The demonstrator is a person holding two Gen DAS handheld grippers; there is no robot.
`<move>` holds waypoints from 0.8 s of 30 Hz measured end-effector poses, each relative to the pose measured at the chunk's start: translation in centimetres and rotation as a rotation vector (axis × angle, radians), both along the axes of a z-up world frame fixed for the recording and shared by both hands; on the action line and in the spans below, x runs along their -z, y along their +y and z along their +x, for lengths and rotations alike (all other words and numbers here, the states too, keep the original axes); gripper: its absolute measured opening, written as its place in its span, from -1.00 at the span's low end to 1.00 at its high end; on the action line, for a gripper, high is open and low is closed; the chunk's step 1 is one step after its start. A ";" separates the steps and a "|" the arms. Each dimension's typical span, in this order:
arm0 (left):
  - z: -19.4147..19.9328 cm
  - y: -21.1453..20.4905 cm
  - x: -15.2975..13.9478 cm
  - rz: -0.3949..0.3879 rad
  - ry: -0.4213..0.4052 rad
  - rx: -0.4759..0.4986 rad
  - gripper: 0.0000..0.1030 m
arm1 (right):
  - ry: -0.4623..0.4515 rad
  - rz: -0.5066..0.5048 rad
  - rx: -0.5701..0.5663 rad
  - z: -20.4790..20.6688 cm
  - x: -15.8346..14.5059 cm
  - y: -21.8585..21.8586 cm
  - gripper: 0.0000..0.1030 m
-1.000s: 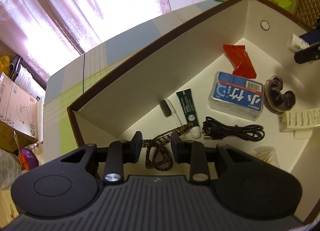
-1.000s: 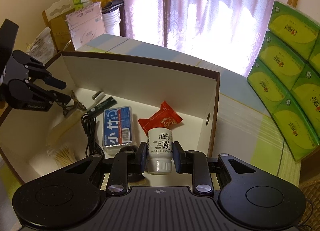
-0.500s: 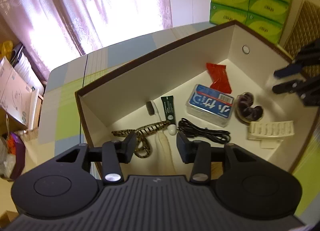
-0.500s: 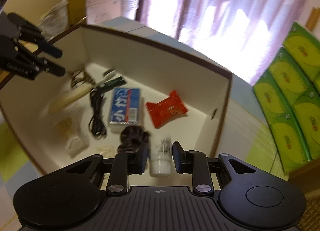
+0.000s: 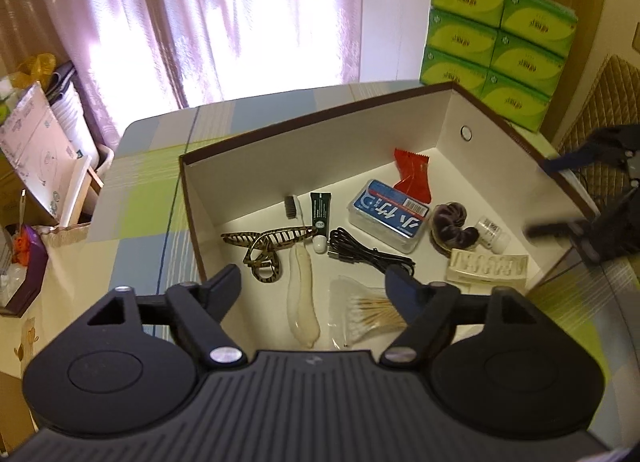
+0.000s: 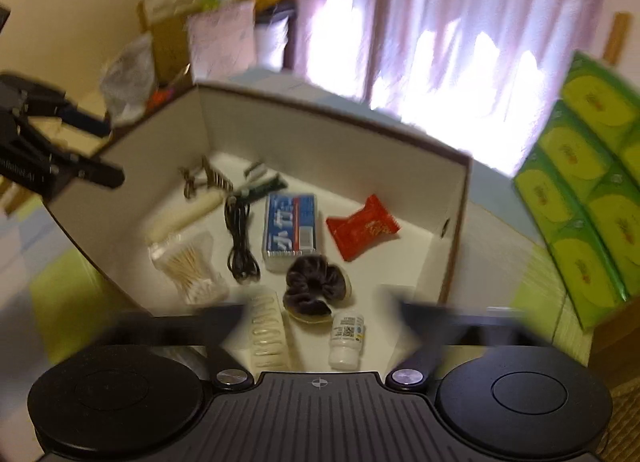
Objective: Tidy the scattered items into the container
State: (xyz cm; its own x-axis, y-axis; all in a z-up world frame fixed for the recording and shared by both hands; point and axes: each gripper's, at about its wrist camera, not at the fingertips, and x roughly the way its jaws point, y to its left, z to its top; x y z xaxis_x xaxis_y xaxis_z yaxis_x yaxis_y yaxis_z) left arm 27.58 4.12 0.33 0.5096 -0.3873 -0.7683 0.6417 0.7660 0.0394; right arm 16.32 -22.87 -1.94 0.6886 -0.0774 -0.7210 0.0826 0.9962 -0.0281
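A brown-rimmed white box (image 5: 320,129) sits on a desk (image 5: 144,205) covered in green, blue and cream checks.

Seen from the left wrist, the left tool (image 5: 314,282) hangs above the box's near edge at six o'clock, its two black fingers spread wide apart and holding nothing. The right tool (image 5: 560,197) shows at three o'clock, above the box's right wall, blurred.

Inside the box, from nine o'clock round to three: a tortoiseshell hair clip (image 5: 264,246), a cream toothbrush (image 5: 300,270) with dark bristles, a dark green tube (image 5: 320,217), a black cable (image 5: 372,256), a bag of cotton swabs (image 5: 364,312), a blue-labelled clear case (image 5: 390,219), a red snack packet (image 5: 412,177), a dark scrunchie (image 5: 452,221), a cream ridged tray (image 5: 486,268) and a small white bottle (image 5: 492,229) lying on its side just beside the scrunchie.

Seen from the right wrist, the picture is smeared. The right tool (image 6: 320,312) has its fingers wide apart and empty; the white bottle (image 6: 347,340) lies on the box floor at six o'clock, between them but untouched. The left tool (image 6: 80,149) shows at nine o'clock. Green tissue packs (image 6: 580,197) are stacked at three o'clock, beyond the box.
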 end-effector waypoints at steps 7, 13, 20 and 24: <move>-3.4 0.3 -1.2 -0.018 -0.006 -0.022 0.80 | -0.015 0.085 0.056 -2.5 -0.4 1.8 1.00; -6.4 0.4 -2.1 -0.050 -0.009 -0.039 0.83 | -0.025 0.090 0.118 -4.4 -1.2 3.2 1.00; -9.3 0.8 -3.0 -0.087 -0.019 -0.077 0.90 | -0.058 0.115 0.175 -6.6 -2.0 4.6 1.00; -11.1 1.0 -3.4 -0.087 -0.054 -0.099 0.98 | -0.061 0.116 0.199 -7.4 -2.3 5.4 1.00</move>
State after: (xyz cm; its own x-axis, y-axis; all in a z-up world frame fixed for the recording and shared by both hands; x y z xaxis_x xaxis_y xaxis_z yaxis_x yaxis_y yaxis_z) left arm 16.46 5.14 3.75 0.5880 -0.3977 -0.7044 0.5619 0.8272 0.0021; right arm 8.91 -17.46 0.40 0.7104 -0.1356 -0.6907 0.2760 0.9563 0.0962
